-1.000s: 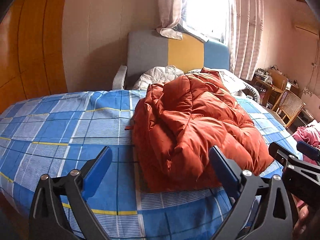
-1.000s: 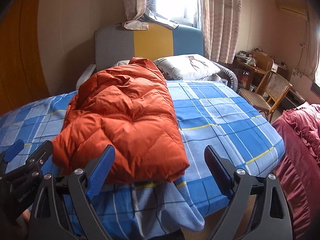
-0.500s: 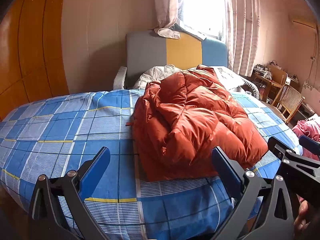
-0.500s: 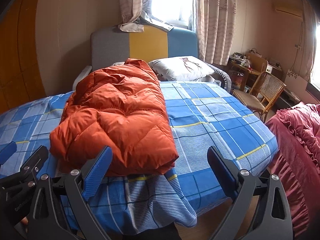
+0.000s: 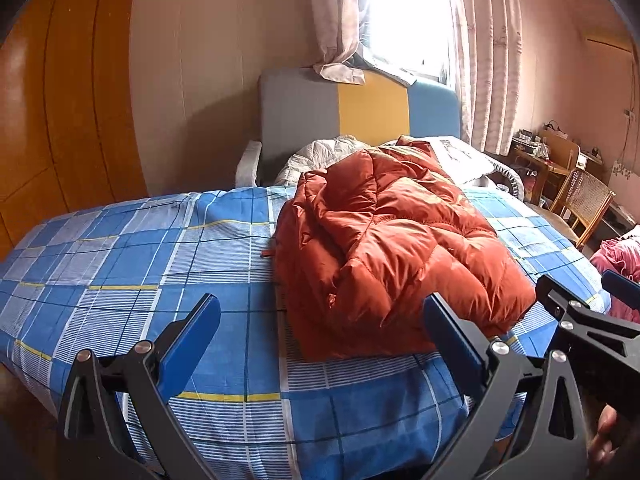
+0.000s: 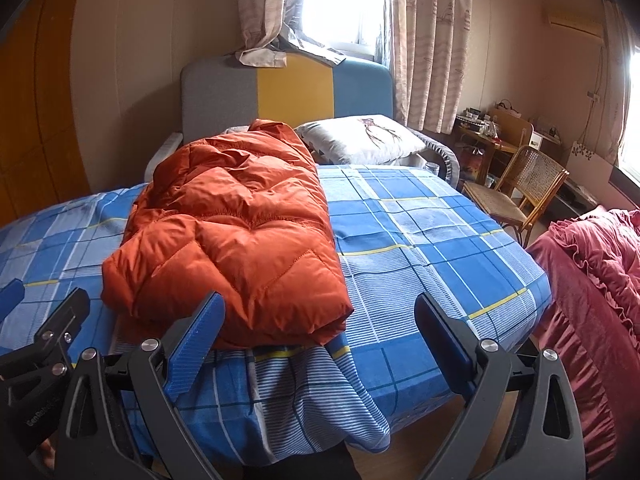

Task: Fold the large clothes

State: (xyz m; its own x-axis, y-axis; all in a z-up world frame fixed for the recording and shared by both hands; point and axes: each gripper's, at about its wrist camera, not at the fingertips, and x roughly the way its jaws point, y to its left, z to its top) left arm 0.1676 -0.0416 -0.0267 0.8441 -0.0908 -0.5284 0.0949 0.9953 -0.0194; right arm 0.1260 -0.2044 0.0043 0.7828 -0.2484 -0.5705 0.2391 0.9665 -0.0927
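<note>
An orange puffer jacket [image 5: 392, 248] lies folded in a long bundle on the blue plaid bed [image 5: 120, 264]. It also shows in the right wrist view [image 6: 240, 232], on the same bed [image 6: 420, 232]. My left gripper [image 5: 320, 332] is open and empty, held back from the bed's near edge, left of the jacket's near end. My right gripper [image 6: 320, 328] is open and empty, off the bed's near edge in front of the jacket's near end. The right gripper's body shows at the right of the left wrist view [image 5: 580, 320].
A grey, yellow and blue headboard [image 6: 288, 84] and a white pillow [image 6: 360, 140] are at the far end. A wicker chair [image 6: 520, 188] and cluttered desk stand at the right. A red ruffled bedspread [image 6: 592, 280] lies close on the right. Orange wardrobe panels [image 5: 52, 120] line the left.
Both grippers have pulled back from the jacket towards the foot of the bed and risen a little; more of the bed's edge shows. The jacket has not moved.
</note>
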